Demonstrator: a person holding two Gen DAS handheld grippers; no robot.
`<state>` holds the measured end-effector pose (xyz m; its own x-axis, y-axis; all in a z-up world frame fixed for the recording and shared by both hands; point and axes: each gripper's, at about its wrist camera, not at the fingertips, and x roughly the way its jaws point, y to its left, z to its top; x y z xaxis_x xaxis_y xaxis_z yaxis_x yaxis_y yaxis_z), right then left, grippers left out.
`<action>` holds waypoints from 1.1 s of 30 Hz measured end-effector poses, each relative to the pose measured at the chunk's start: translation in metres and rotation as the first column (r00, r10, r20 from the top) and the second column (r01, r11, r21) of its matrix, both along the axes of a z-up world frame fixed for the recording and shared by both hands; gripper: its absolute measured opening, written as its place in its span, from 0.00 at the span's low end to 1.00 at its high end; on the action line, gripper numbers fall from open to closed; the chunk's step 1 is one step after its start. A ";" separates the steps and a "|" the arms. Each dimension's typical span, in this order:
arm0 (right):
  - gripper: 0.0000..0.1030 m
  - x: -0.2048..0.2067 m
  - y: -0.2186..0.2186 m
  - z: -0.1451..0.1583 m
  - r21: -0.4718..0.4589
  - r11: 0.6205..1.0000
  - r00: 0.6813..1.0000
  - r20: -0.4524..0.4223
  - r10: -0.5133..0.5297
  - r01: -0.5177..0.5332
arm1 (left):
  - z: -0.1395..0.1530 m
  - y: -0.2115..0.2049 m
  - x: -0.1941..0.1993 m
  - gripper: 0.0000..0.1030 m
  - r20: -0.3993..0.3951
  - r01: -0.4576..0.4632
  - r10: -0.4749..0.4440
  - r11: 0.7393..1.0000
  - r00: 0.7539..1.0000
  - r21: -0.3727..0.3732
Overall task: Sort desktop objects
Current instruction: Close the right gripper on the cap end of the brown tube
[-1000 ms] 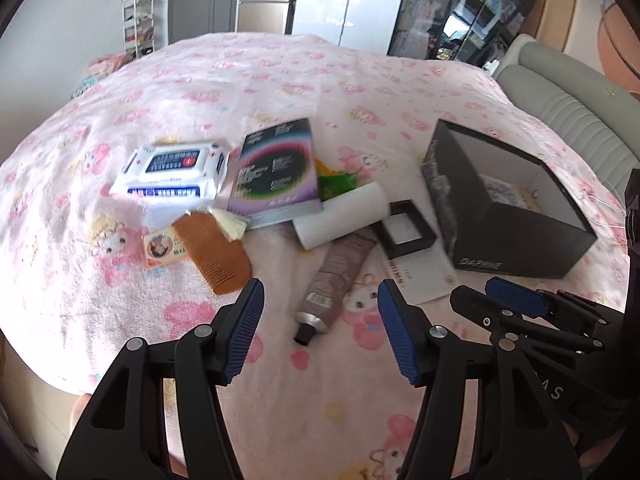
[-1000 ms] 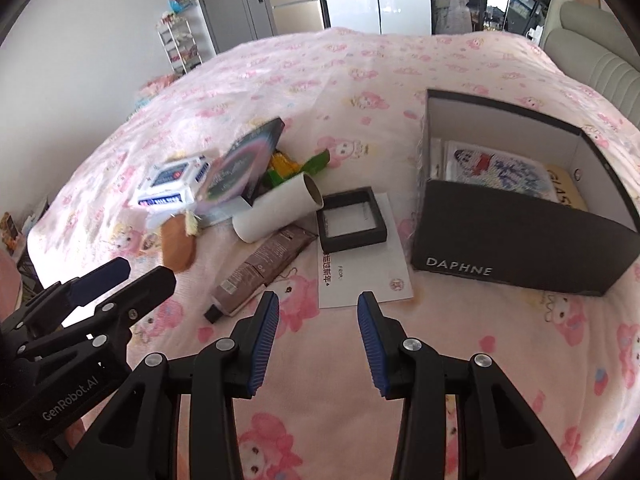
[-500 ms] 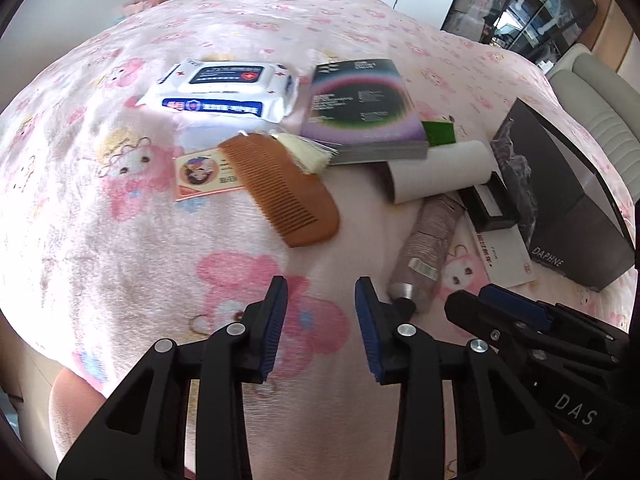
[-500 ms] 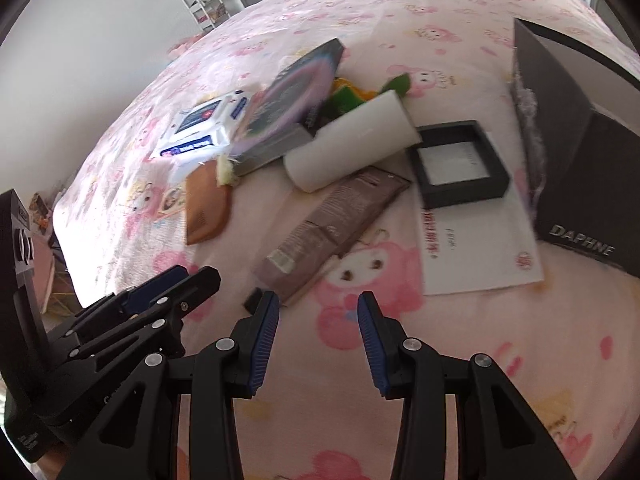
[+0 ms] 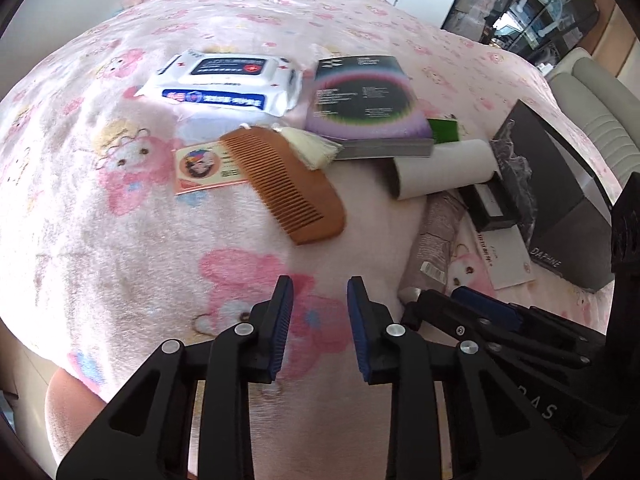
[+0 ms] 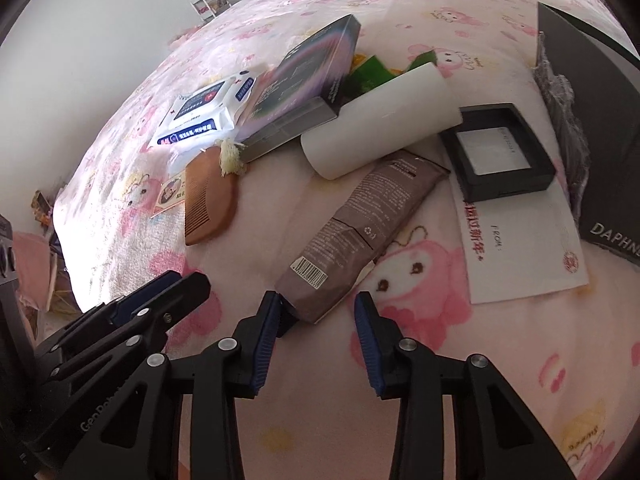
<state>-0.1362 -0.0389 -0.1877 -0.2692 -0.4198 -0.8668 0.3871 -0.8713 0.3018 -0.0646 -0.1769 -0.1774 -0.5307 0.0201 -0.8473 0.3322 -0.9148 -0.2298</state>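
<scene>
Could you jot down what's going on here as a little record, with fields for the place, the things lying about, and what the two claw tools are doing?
Surface: pink cartoon-print blanket
Items: wooden comb, wet wipes pack, book, white roll, brown tube, small black frame box, white envelope, small card
Container: open black box, at the right
Left gripper: over bare blanket, jaws closing, nothing between them
Right gripper: jaws closing, the tube's cap end between them, not yet pinched
</scene>
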 end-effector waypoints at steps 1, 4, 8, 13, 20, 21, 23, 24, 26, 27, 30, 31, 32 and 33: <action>0.32 0.002 0.003 0.002 0.007 1.000 1.000 -0.008 -0.009 0.009 | 0.000 0.003 -0.002 0.26 -0.003 0.014 -0.014 1.000 1.000 0.004; 0.30 0.005 0.016 0.008 0.019 0.999 0.999 -0.021 -0.043 0.044 | -0.004 0.013 -0.011 0.26 -0.001 0.056 -0.056 0.998 0.998 0.024; 0.30 0.007 0.028 0.007 -0.010 0.999 0.999 0.014 -0.045 0.045 | -0.010 0.017 -0.015 0.26 0.013 0.061 -0.061 0.998 0.998 0.031; 0.30 0.008 0.024 0.004 -0.028 1.000 1.000 0.028 0.002 -0.001 | -0.010 0.017 -0.016 0.26 0.040 0.081 -0.080 0.996 0.996 -0.029; 0.33 0.000 0.007 0.002 -0.081 0.997 0.998 0.058 0.007 -0.002 | -0.003 0.005 -0.005 0.26 0.043 0.048 -0.046 0.998 0.998 -0.031; 0.33 -0.002 0.002 -0.001 -0.083 0.996 0.998 0.063 0.014 -0.008 | -0.003 0.002 -0.003 0.26 0.046 0.037 -0.036 0.999 0.998 -0.040; 0.37 -0.008 -0.005 -0.011 -0.075 0.997 0.995 0.100 0.016 -0.009 | -0.005 -0.004 -0.001 0.26 0.049 0.023 -0.022 0.999 0.999 -0.024; 0.37 -0.009 -0.007 -0.015 -0.065 0.998 0.994 0.108 0.022 -0.015 | -0.005 -0.006 -0.001 0.26 0.042 0.019 -0.019 1.000 0.999 -0.003; 0.35 -0.006 -0.009 -0.018 -0.044 0.998 0.995 0.091 0.039 -0.035 | -0.002 -0.005 -0.001 0.26 0.034 0.024 -0.024 1.000 0.999 -0.004; 0.34 -0.003 -0.008 -0.015 -0.040 0.998 0.997 0.068 0.043 -0.040 | 0.000 -0.004 -0.001 0.26 0.030 0.031 -0.031 0.999 0.999 -0.009; 0.28 0.004 0.009 -0.004 -0.065 0.998 0.999 0.052 0.009 -0.006 | 0.001 0.003 -0.005 0.27 0.017 0.056 -0.057 0.998 0.998 0.013; 0.26 0.007 0.018 0.000 -0.074 0.997 0.999 0.049 -0.003 0.007 | 0.001 0.006 -0.006 0.27 0.015 0.065 -0.065 0.998 0.998 0.023; 0.24 0.009 0.027 0.003 -0.075 0.997 0.999 0.045 -0.020 0.024 | 0.001 0.010 -0.008 0.27 0.013 0.077 -0.078 0.997 0.997 0.028; 0.22 0.010 0.037 0.005 -0.069 0.997 0.998 0.043 -0.042 0.045 | 0.001 0.014 -0.009 0.27 0.012 0.090 -0.090 0.995 0.996 0.034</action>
<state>-0.1260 -0.0021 -0.1831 -0.2526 -0.4683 -0.8467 0.3349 -0.8633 0.3776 -0.0740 -0.1625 -0.1763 -0.5140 0.0956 -0.8525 0.2521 -0.9331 -0.2566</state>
